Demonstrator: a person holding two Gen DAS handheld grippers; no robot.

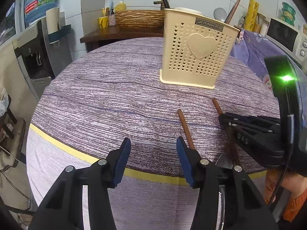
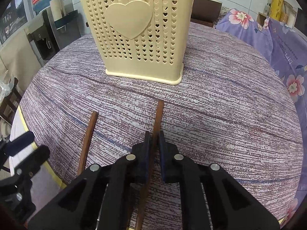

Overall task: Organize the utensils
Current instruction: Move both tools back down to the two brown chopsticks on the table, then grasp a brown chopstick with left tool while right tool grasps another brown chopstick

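A cream plastic utensil holder (image 1: 197,51) with heart holes stands upright on the round table; it also shows in the right wrist view (image 2: 138,32). A spoon and wooden handles stick out of its top. Two wooden-handled utensils lie on the cloth near the front edge. My right gripper (image 2: 153,137) is shut on the right wooden handle (image 2: 158,115), also seen from the left (image 1: 216,105). The left wooden handle (image 2: 88,138) lies free beside it (image 1: 185,128). My left gripper (image 1: 153,147) is open and empty, just left of that handle.
The table wears a purple woven cloth (image 1: 115,95) with a yellow band at its edge (image 1: 63,147). A water dispenser (image 1: 36,53) stands left, a wooden sink stand (image 1: 122,32) behind, floral fabric (image 2: 278,44) and a microwave (image 1: 285,36) to the right.
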